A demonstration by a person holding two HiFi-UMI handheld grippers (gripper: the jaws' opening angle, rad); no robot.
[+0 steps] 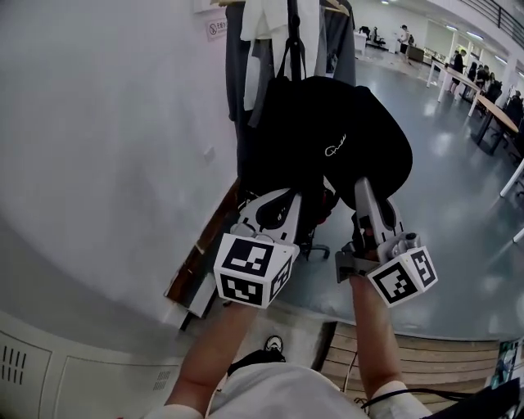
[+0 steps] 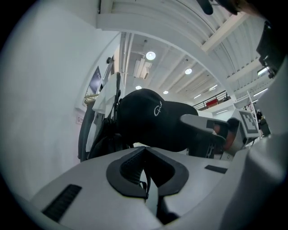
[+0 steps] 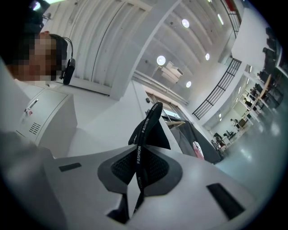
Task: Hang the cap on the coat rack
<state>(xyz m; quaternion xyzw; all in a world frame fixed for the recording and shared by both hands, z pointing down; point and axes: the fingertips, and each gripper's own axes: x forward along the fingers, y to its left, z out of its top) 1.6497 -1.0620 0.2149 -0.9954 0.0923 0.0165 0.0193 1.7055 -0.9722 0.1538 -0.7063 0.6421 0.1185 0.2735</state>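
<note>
A black cap (image 1: 327, 139) with a small white logo is held up in front of the coat rack (image 1: 286, 20), which carries grey and white clothes and a black bag. My left gripper (image 1: 286, 198) is under the cap's left side, shut, with a thin black strip pinched between its pads (image 2: 130, 168). My right gripper (image 1: 365, 186) is under the cap's right side, shut on the cap's strap (image 3: 145, 128), which is printed FASHION. In the left gripper view the cap (image 2: 153, 121) shows side-on beside the rack's hanging clothes (image 2: 103, 108). Where the cap meets the rack is hidden.
A white wall (image 1: 98, 123) runs close on the left, with a wooden board (image 1: 196, 266) at its foot and a white cabinet (image 1: 49, 368) below. Tables and people (image 1: 491, 102) stand far right on the grey floor. A wheeled base (image 1: 315, 244) shows under the cap.
</note>
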